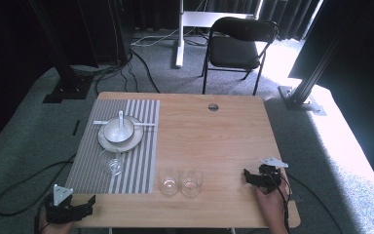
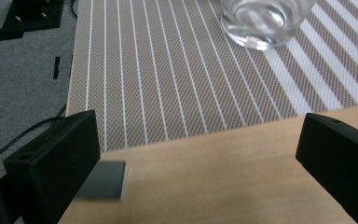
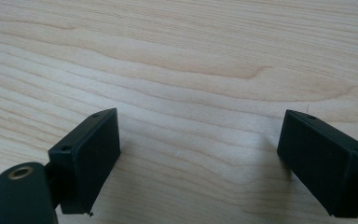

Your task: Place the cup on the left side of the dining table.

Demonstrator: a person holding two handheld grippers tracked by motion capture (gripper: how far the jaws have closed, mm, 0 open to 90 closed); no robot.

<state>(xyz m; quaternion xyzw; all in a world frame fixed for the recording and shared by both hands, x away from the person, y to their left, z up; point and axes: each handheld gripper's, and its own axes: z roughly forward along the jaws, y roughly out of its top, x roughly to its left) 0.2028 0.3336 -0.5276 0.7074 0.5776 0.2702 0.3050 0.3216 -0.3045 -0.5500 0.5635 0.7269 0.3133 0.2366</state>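
Our left gripper hangs at the counter's near left corner, jaws spread wide with nothing between them. Just ahead of it lies the striped mat, and on the mat, a little beyond the jaws, stands a glass; farther ahead sits a plate carrying a bowl with a spoon. Two more glasses stand on bare wood between our grippers. Our right gripper rests low over the counter near its right edge, jaws wide and empty, pointing toward those glasses.
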